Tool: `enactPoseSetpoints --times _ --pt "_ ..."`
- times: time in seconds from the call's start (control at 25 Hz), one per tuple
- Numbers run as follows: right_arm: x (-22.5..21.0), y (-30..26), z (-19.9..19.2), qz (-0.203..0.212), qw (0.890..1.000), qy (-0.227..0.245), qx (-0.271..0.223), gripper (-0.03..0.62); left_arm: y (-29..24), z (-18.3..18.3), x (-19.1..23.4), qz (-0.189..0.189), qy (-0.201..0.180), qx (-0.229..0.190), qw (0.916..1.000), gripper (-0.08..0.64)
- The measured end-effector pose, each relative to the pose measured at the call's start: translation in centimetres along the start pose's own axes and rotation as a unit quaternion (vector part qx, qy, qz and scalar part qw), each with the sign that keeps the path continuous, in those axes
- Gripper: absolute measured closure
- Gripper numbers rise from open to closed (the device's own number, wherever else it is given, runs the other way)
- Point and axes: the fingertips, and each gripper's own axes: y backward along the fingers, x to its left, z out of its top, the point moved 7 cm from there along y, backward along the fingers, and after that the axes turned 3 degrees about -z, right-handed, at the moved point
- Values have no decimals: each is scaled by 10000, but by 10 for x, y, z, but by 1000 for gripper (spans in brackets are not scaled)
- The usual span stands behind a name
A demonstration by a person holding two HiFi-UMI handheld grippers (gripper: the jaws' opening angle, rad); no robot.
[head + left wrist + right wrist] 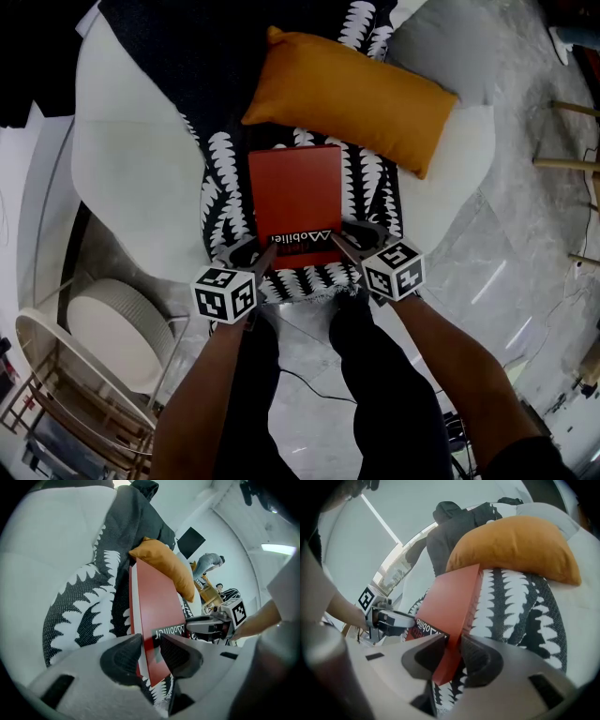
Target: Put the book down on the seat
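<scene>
A white armchair (131, 159) fills the upper part of the head view, its seat draped with a black blanket (223, 183) printed with white leaf shapes. An orange cushion (356, 94) lies slantwise across the back of the seat. The red book (295, 197) sits over the blanket in the middle of the seat, its far edge just beside the cushion and its near end tilted up. I cannot tell whether it touches the blanket. The left claw (255, 255) is clamped narrowly on the book's near left corner, and the right claw (349, 239) is clamped on its near right corner.
</scene>
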Motion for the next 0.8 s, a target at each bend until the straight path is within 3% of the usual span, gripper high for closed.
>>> enactPoseSetpoints --times 0.52,0.8 --pt "-1 -3 0 -30 10000 36 61 466 -3 -1 2 -10 -95 63 9999 417" --pt "-7 15 5 -353 9994 -59 1 468 14 2 1 145 -96 159 9997 417"
